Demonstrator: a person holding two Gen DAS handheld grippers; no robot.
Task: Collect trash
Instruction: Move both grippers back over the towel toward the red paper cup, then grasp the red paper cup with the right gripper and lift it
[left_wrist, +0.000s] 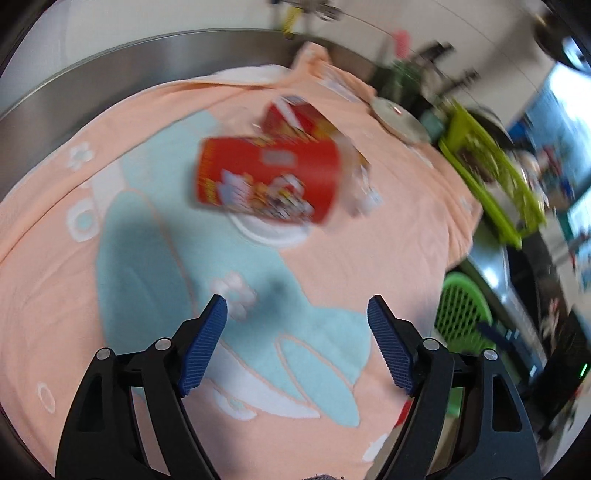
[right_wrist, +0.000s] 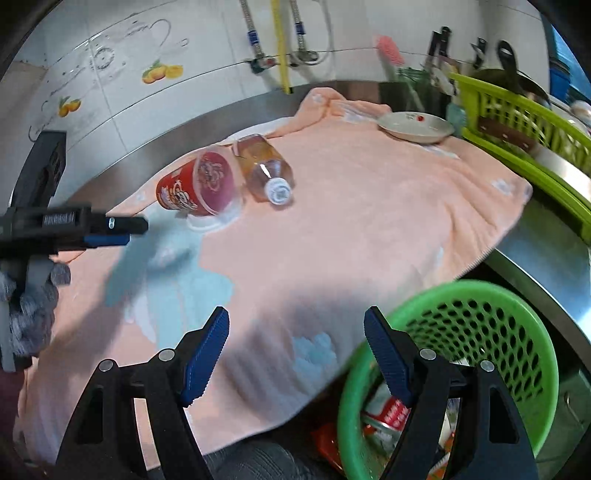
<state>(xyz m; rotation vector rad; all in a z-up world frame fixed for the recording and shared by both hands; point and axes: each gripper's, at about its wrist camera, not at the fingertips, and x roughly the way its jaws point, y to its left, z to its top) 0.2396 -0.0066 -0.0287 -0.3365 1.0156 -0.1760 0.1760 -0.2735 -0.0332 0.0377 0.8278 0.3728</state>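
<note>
Both my grippers, left and right, jaws apart, empty. Red cup at 11 o'clock, bottle touching it; green basket at 4.

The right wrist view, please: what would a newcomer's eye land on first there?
Probably the red cup lying on its side beside a tipped plastic bottle, both on the peach towel spread over the counter. Next comes the bright green basket at lower right, already holding wrappers, with the open right gripper in front of it.
</note>
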